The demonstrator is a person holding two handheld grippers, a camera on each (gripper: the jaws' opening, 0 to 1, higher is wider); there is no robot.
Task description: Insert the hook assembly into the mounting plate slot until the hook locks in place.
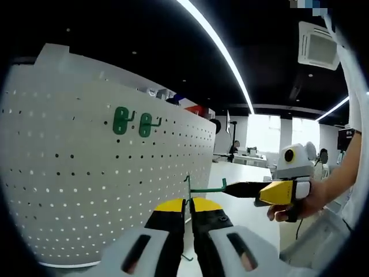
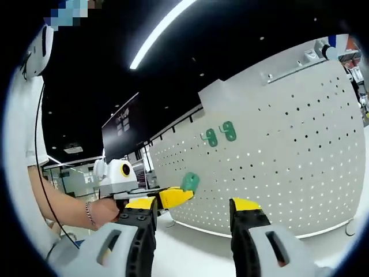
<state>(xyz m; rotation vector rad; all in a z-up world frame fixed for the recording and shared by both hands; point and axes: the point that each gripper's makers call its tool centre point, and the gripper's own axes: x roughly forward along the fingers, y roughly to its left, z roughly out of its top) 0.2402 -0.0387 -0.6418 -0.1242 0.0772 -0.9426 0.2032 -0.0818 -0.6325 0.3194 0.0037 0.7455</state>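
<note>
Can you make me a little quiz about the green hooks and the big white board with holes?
1. True or false: the right gripper is squeezing something green.
2. How many green hooks already hang on the white pegboard? A one, B two, C four.
3. Fill in: the left gripper is shut on a thin green ____.
Key: 1 false, its jaws are open with nothing between them; 2 B; 3 hook.

Two hooks [image 1: 131, 121] side by side on pegboard [image 1: 75, 190]
</note>
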